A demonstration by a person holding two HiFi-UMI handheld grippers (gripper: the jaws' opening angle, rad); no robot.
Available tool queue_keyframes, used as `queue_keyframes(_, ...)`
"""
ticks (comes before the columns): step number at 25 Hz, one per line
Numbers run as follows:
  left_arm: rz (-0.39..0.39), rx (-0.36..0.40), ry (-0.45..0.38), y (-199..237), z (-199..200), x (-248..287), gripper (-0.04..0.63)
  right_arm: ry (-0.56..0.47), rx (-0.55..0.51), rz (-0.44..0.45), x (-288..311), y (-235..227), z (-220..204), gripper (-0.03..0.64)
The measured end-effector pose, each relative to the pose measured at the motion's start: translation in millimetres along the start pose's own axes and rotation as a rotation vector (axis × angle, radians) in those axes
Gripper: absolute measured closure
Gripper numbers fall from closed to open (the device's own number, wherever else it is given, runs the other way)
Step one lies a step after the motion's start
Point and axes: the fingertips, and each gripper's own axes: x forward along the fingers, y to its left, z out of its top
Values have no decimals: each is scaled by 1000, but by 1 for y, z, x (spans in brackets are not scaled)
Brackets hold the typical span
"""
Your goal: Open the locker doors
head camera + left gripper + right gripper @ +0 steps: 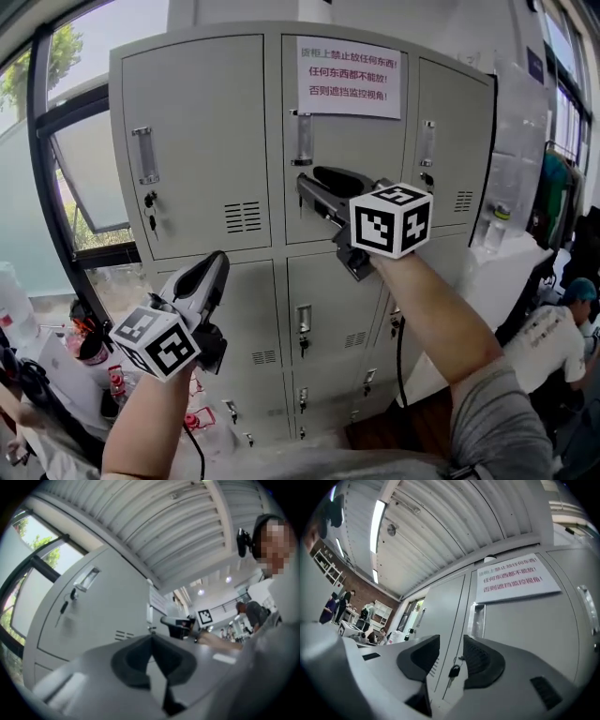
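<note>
A bank of grey lockers (197,112) stands in front of me, every door in sight closed. My right gripper (307,187) is raised before the top middle door (375,150), just below its handle (302,139). Its jaws stand open with nothing between them; through the gap of the right gripper (451,641) I see a key (453,671) hanging in a lock. My left gripper (220,259) is lower, before the seam under the top left door (202,187). In the left gripper view the left gripper (151,639) is shut and holds nothing.
A white paper notice (347,77) is stuck on the top middle door. A window (84,178) adjoins the lockers on the left, with bottles and clutter (112,384) below it. A person in a cap (562,328) sits at the lower right.
</note>
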Motion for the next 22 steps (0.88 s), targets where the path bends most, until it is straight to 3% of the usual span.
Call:
queue_keyframes(3, 4, 8, 5, 6, 11, 3, 591, 28, -46, -70, 27, -13, 21, 465)
queue_keyframes(9, -24, 0, 16, 16, 17, -6, 591, 87, -29, -201, 60, -38, 33, 430)
queue_keyframes(13, -47, 2, 13, 22, 27, -18, 591, 125, -13, -227, 74, -36, 29, 430)
queue_keyframes(17, -78, 10, 7, 25, 40, -35, 591, 119, 68, -262, 76, -41, 31, 434)
queue_keyframes(22, -112, -8, 4, 30, 46, -60, 591, 106, 117, -217, 75, -34, 30, 469)
